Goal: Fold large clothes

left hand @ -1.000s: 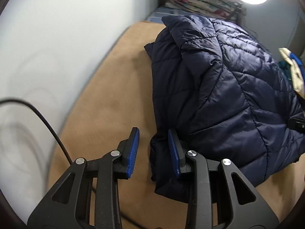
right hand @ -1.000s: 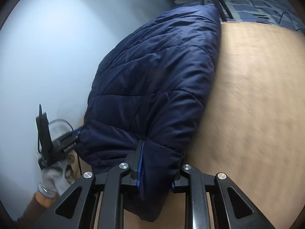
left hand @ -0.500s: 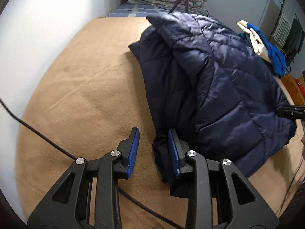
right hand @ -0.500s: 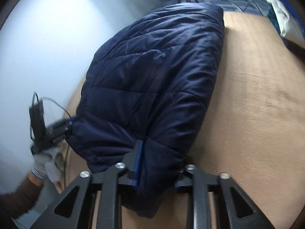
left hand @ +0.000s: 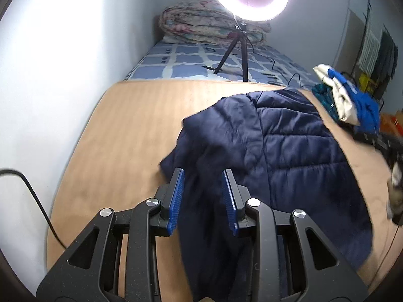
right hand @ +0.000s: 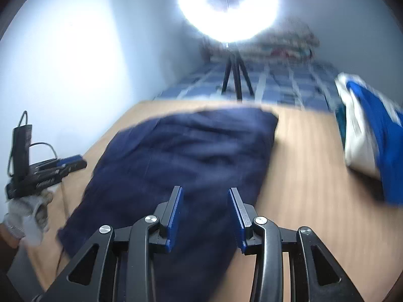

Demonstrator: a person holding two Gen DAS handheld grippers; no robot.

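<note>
A navy quilted puffer jacket point(left hand: 277, 156) lies folded on the tan blanket point(left hand: 131, 125), and it also shows in the right wrist view point(right hand: 186, 156). My left gripper point(left hand: 204, 196) is open above the jacket's near left edge, with fabric seen between its blue pads but not pinched. My right gripper point(right hand: 205, 214) is open above the jacket's near end, holding nothing. The left gripper also shows in the right wrist view point(right hand: 47, 171), held by a gloved hand at the left.
A ring light on a tripod point(left hand: 239, 50) stands on the blue checked sheet point(left hand: 191, 63) behind the blanket. A rolled floral quilt point(left hand: 201, 27) lies at the far wall. A blue and white garment pile point(left hand: 350, 98) sits at the right. The wall runs along the left.
My right gripper has opened and let go of the jacket, which now lies flatter. Both grippers have lifted and tilted up, so the far room shows.
</note>
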